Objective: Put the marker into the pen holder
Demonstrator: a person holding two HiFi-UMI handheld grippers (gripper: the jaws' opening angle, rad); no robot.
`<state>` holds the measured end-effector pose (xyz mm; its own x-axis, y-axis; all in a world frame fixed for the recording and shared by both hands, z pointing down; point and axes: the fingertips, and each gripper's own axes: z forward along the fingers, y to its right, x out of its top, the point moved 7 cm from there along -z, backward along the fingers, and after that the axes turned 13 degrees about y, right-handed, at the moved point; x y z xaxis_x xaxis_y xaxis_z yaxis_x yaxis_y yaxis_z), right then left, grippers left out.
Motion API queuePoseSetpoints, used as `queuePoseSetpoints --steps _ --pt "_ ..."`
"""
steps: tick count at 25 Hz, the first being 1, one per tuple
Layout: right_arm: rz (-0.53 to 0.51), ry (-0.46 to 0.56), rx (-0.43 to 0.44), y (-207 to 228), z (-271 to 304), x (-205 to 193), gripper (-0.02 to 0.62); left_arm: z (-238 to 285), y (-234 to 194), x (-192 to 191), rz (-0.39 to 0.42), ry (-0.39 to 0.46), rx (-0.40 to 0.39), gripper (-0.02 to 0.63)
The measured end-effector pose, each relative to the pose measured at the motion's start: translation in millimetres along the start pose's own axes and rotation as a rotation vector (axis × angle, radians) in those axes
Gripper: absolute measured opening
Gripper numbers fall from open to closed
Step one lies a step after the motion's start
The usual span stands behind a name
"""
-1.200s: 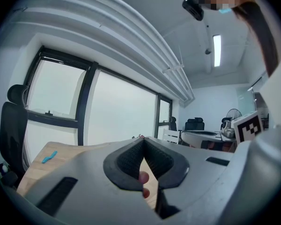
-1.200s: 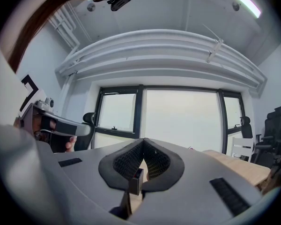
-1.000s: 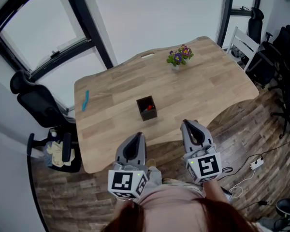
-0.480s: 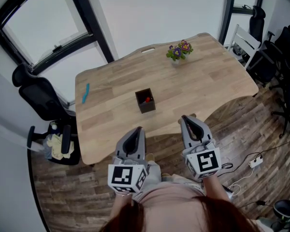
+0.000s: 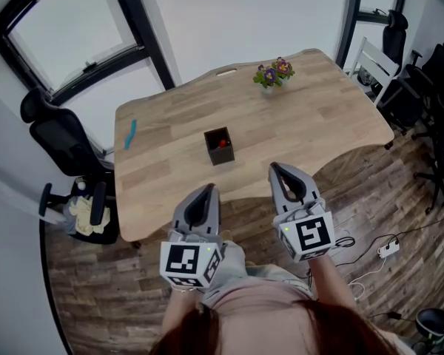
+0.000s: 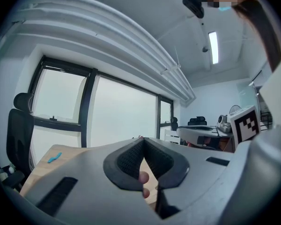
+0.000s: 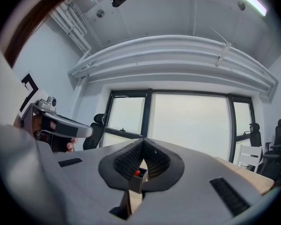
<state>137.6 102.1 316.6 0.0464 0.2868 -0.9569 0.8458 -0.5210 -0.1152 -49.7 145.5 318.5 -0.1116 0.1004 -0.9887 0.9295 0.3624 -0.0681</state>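
- The light wooden table with a wavy outline (image 5: 318, 135) is filling the middle of the head view.
- A black office chair (image 5: 55, 143) is standing just beside the table's left end.
- The left gripper (image 5: 205, 192), grey with a square-marker cube at its rear, is hanging level just short of the table's near edge. In the left gripper view its jaws are pressing together at the tips, with nothing gripped between them.
- The right gripper (image 5: 276, 168) is hanging level beside it, its tip at the table's near edge. Its jaws are likewise closed tight and are holding nothing.
- A small pot of purple and yellow flowers (image 5: 273, 74) is standing near the table's far edge.
- The dark square pen holder (image 5: 219, 148) is standing upright near the middle of the table, with a red item (image 5: 222, 143) showing inside it. It is also showing beyond the closed jaws in the right gripper view.
- The slim blue marker (image 5: 130, 134) is lying flat on the left part of the table, well apart from the pen holder and from both grippers.
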Motion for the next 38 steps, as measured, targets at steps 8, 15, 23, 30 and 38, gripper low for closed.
queuePoseSetpoints --steps 8,15,23,30,38 --pt "0.025 0.003 -0.028 2.8 -11.2 1.2 0.0 -8.4 7.9 0.8 0.022 0.001 0.013 0.0" --pt "0.033 0.0 -0.032 2.1 -23.2 1.5 0.0 -7.3 4.4 5.2 0.034 0.003 0.027 0.0" --pt "0.047 -0.002 -0.017 2.0 -22.0 -0.5 0.0 0.9 5.2 5.2 0.046 0.001 0.049 0.0" --pt "0.056 -0.022 0.013 10.8 -15.4 -4.9 0.0 11.0 9.5 0.8 0.031 -0.007 0.072 0.0" --pt "0.064 -0.021 0.022 17.3 -12.6 -5.1 0.0 19.9 17.0 -0.5 0.024 -0.004 0.073 0.0"
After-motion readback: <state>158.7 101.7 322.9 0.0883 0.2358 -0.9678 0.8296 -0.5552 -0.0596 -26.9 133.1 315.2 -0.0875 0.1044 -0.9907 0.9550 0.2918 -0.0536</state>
